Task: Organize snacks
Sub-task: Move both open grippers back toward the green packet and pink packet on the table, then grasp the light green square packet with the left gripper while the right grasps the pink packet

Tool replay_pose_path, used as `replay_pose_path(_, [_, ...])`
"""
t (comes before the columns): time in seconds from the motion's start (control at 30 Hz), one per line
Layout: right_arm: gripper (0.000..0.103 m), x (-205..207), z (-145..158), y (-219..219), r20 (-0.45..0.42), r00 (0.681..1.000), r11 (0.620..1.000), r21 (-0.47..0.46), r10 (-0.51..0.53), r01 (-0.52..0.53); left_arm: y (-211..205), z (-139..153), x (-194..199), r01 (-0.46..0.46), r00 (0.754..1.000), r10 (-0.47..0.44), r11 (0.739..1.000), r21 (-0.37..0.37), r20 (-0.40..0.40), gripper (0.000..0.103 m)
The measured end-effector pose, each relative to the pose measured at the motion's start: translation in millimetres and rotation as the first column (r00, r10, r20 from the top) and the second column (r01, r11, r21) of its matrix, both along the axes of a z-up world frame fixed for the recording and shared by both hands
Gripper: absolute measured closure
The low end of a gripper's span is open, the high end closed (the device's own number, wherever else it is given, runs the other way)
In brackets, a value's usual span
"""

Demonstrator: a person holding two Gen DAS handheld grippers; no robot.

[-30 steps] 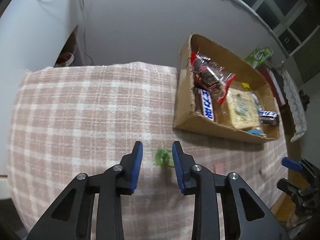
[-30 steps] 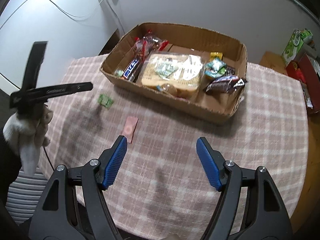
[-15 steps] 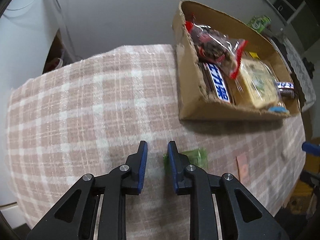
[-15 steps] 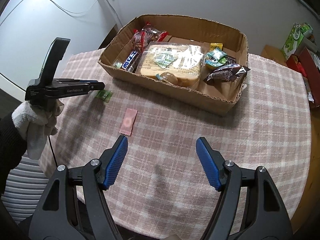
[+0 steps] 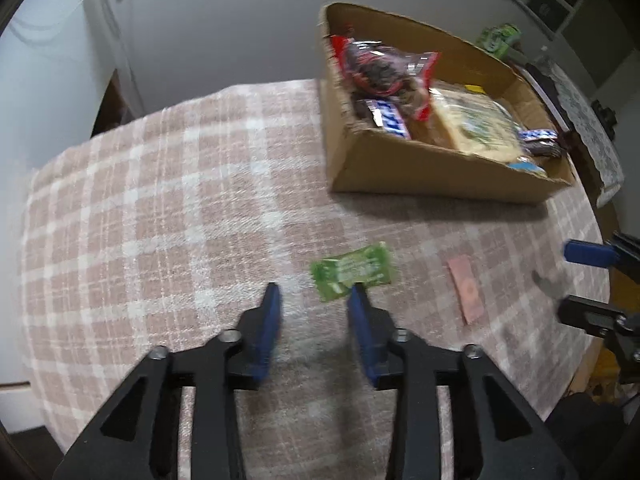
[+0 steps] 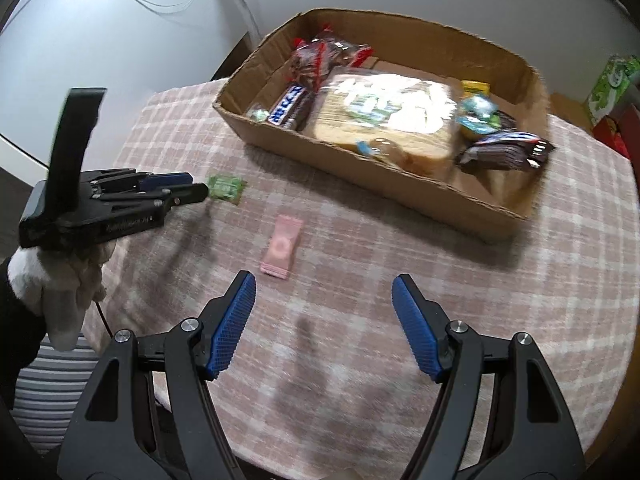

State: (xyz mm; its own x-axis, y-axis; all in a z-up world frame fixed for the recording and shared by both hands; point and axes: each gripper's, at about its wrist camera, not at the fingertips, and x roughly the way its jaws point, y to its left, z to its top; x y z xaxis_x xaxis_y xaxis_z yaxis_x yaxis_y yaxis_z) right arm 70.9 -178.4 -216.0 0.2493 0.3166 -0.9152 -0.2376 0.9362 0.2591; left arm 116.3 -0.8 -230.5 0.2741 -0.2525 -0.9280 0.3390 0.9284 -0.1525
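Left gripper gaped, empty, beside green candy: light, crinkly, slippery; best pinched across its middle.

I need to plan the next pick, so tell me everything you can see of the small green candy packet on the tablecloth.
The green candy packet is a small flat rectangular wrapper, glossy like plastic film, with pale print too blurred to read. It lies flat on the pink plaid tablecloth, outside the cardboard box, left of the pink candy packet. The left gripper is open; its right fingertip overlaps the packet's near corner, though contact is unclear.
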Motion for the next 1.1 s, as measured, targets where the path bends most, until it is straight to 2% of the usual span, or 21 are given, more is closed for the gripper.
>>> replay_pose_path(0.3, [0.029, 18, -33, 37, -0.043, 0.999, 0.999, -0.045, 0.023, -0.025, -36, -6, 9, 0.138, 0.989, -0.142, 0.984, 0.109, 0.029, 0.06])
replay_pose_path(0.6, [0.031, 29, -50, 62, -0.052, 0.998, 0.993, -0.11, 0.033, -0.038, -50, -12, 31, 0.156, 0.986, -0.163, 0.98, 0.124, 0.044, 0.06])
replay_pose_path(0.77, [0.044, 34, -55, 74, -0.037, 0.998, 0.982, -0.177, 0.059, -0.065, -54, -14, 39, 0.129, 0.99, -0.135, 0.986, 0.105, 0.052, 0.061])
replay_pose_path(0.9, [0.054, 38, -55, 76, -0.026, 0.996, 0.975, -0.206, 0.083, -0.087, -45, -12, 35, 0.094, 0.993, -0.1, 0.991, 0.094, 0.056, 0.067])
replay_pose_path(0.97, [0.066, 40, -56, 74, -0.016, 0.996, 0.971, -0.221, 0.092, -0.093, -40, -11, 35, 0.066, 0.996, -0.07, 0.994, 0.082, 0.056, 0.071])
replay_pose_path(1.1, [0.082, 35, -51, 57, -0.008, 0.996, 0.972, -0.215, 0.092, -0.091, -28, -10, 26, 0.0, 0.999, -0.002, 0.999, 0.044, 0.047, 0.08])
